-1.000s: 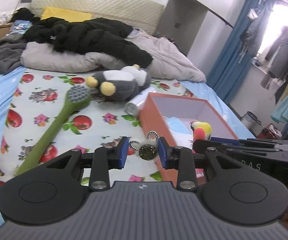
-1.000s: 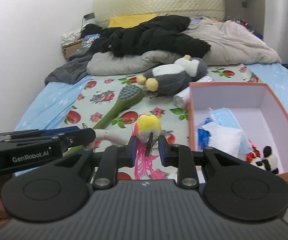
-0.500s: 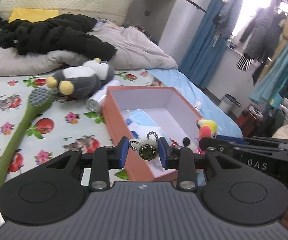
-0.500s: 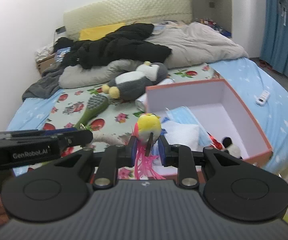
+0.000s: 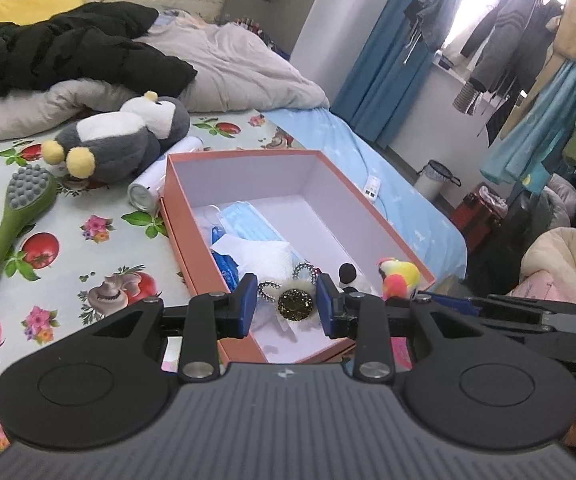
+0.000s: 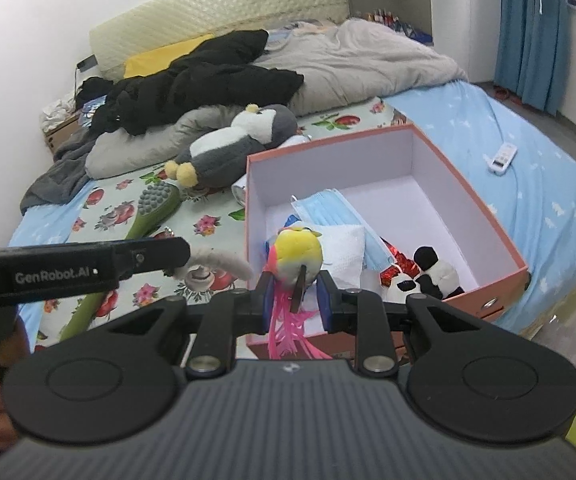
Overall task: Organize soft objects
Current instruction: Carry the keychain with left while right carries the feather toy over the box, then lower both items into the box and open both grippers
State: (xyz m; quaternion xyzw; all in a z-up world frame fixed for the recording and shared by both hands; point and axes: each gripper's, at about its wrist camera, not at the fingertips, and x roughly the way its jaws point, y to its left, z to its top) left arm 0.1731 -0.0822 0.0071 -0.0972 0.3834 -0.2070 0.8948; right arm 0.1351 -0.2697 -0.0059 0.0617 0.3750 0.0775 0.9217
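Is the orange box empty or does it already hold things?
Not empty. The box holds a blue mask, a white cloth and a panda toy.

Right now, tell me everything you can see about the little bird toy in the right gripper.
The bird toy is small and plush, with a round yellow head and body, a pink-orange patch on one side and long pink strands hanging below. A dark stick-like part juts from its underside. The right gripper pinches it from below, holding it roughly upright over the near end of the orange box. It also shows in the left wrist view.
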